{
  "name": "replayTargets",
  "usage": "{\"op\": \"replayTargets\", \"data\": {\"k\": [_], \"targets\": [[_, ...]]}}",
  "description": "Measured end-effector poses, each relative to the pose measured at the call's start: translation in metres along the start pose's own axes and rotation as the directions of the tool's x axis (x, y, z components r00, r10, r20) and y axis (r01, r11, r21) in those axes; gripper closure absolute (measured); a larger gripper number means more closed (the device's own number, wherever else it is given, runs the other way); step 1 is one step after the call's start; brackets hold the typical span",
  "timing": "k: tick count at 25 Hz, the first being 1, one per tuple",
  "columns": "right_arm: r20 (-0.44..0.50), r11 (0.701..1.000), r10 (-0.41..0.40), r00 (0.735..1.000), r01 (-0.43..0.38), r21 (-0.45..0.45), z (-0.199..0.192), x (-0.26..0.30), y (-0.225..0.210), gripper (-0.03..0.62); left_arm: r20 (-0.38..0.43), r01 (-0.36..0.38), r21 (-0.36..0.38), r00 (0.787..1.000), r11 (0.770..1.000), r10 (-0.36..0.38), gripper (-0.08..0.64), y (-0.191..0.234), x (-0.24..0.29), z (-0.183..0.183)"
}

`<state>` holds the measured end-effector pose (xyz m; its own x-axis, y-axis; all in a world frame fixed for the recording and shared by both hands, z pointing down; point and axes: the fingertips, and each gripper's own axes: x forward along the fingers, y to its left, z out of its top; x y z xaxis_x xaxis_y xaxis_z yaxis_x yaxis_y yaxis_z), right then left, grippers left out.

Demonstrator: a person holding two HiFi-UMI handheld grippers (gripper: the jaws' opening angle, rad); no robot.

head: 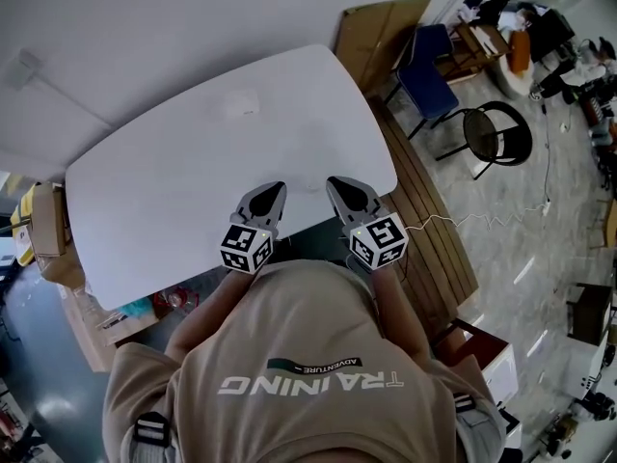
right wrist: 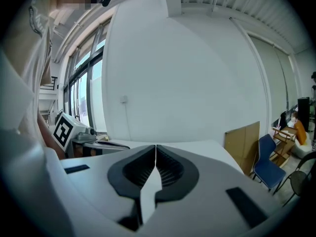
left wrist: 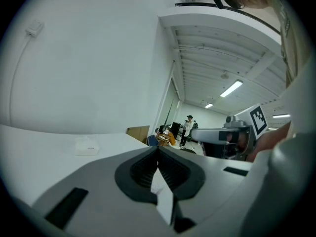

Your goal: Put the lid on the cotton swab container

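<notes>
A small pale box [head: 241, 107], seemingly the cotton swab container, lies far back on the white table [head: 174, 191]; in the left gripper view the same box [left wrist: 86, 146] sits well ahead and to the left. No separate lid can be made out. My left gripper [head: 274, 191] [left wrist: 158, 154] and right gripper [head: 338, 185] [right wrist: 156, 154] hover side by side over the table's near edge, both shut with nothing between the jaws. Each gripper also shows in the other's view: the right gripper [left wrist: 222, 135] and the left gripper [right wrist: 86, 137].
A cardboard sheet [head: 379, 27] leans behind the table's far right corner. A blue chair [head: 429, 77] and a black round chair [head: 496, 133] stand to the right, past a slatted wooden bench [head: 434, 225]. Boxes [head: 48, 225] crowd the left end.
</notes>
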<state>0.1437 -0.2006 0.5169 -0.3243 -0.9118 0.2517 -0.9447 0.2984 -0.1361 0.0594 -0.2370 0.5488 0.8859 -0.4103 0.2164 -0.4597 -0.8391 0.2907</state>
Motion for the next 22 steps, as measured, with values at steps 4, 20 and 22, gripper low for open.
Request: {"op": "replayTargets", "data": {"k": [4,20,22], "targets": [[-0.017,1.0,-0.021,1.0,0.021,0.0,0.002,0.007,-0.008,0.574,0.006,0.016,-0.018,1.0,1.0,-0.016,0.548,0.008,0.009,0.006],[-0.106,0.995,0.097,0.99,-0.097,0.006,-0.013,0.041,-0.032,0.574,-0.017,-0.084,-0.036,0.996,0.996,0.083,0.548,0.023,0.021,0.008],[-0.136,0.993,0.119,0.983,-0.121,-0.003,-0.022,0.047,-0.031,0.574,-0.02,-0.097,-0.033,0.995,0.995,0.096,0.548,0.022,0.02,0.006]]}}
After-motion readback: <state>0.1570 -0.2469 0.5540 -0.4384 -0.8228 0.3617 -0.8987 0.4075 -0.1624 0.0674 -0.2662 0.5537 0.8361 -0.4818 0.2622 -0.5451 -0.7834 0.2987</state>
